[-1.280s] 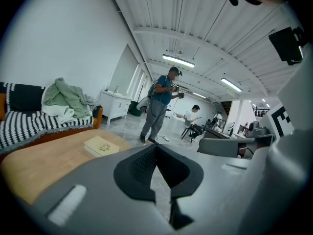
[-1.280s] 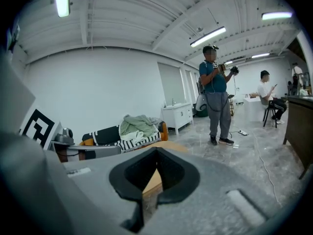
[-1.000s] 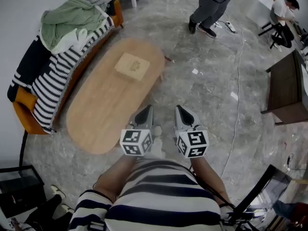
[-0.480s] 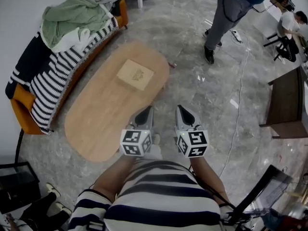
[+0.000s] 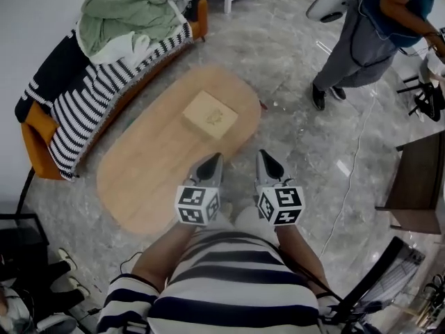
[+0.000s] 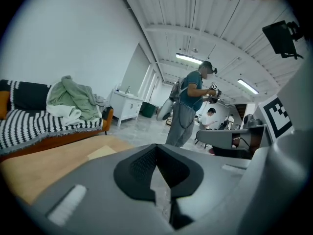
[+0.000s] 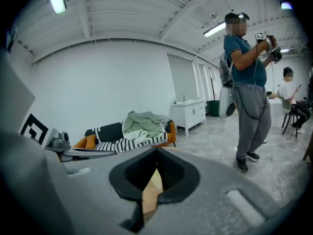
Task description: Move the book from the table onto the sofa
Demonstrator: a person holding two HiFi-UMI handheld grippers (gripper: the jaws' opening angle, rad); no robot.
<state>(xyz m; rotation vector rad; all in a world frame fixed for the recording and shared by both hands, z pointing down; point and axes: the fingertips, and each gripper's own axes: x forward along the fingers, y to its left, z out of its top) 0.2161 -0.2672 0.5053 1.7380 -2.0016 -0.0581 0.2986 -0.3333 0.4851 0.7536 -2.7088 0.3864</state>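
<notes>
Ceiling [image 6: 195,33] beyond sofa [image 6: 68,138]: gripper views only

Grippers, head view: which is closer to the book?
The left gripper; the book lies straight ahead of it on the table, the right gripper further aside.

bright, even light from ceiling tube lamps [image 6: 188,58]; faint glare on marble floor [image 5: 299,131], soft shadows. gripper views: fisheye w/ dark corners, close foreground blurry.
</notes>
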